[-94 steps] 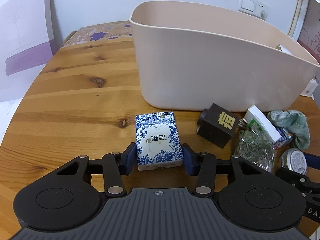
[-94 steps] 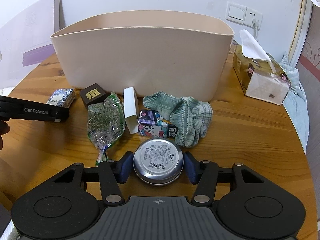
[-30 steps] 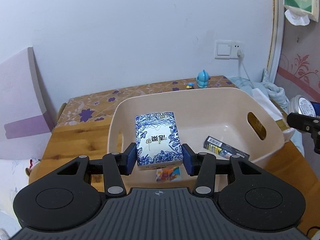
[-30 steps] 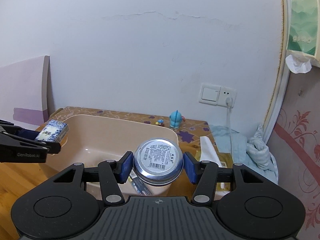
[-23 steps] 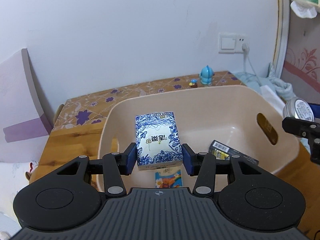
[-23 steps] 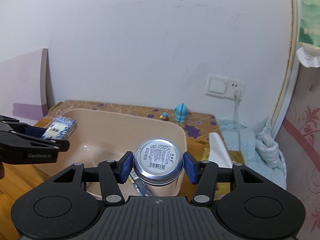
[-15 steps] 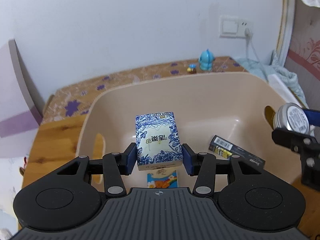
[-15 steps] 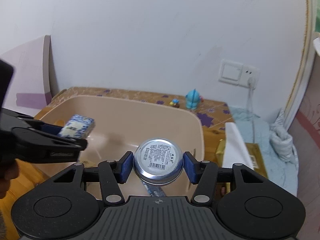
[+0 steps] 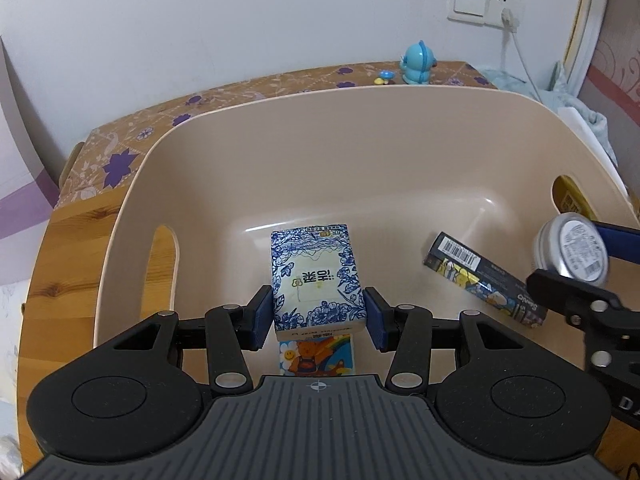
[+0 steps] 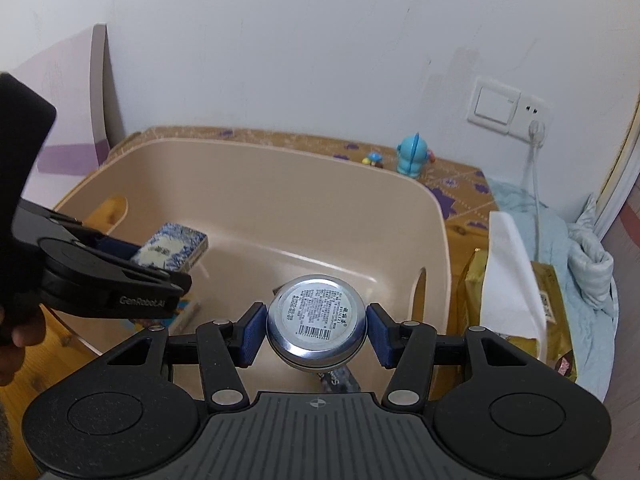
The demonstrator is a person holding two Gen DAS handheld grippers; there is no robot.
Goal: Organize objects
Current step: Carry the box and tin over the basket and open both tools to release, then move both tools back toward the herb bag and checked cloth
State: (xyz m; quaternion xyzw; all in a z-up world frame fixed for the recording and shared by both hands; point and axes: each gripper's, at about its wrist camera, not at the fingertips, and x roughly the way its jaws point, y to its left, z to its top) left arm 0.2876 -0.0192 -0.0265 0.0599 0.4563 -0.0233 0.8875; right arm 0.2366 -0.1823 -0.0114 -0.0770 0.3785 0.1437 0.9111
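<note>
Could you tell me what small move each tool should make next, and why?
Probably lower a little and open. The left tool holds the tissue pack and the right tool holds the tin, both above the open tub, with bare floor under each.

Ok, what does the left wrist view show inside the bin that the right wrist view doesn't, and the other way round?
Only the left wrist view shows the cartoon bear card on the bin floor and the dark barcoded box in full. Only the right wrist view shows the gold tissue box outside the bin and the tin's label head-on. Both show the beige bin, the blue-and-white packet in the left claw, the round tin in the right claw, and the blue figurine.
</note>
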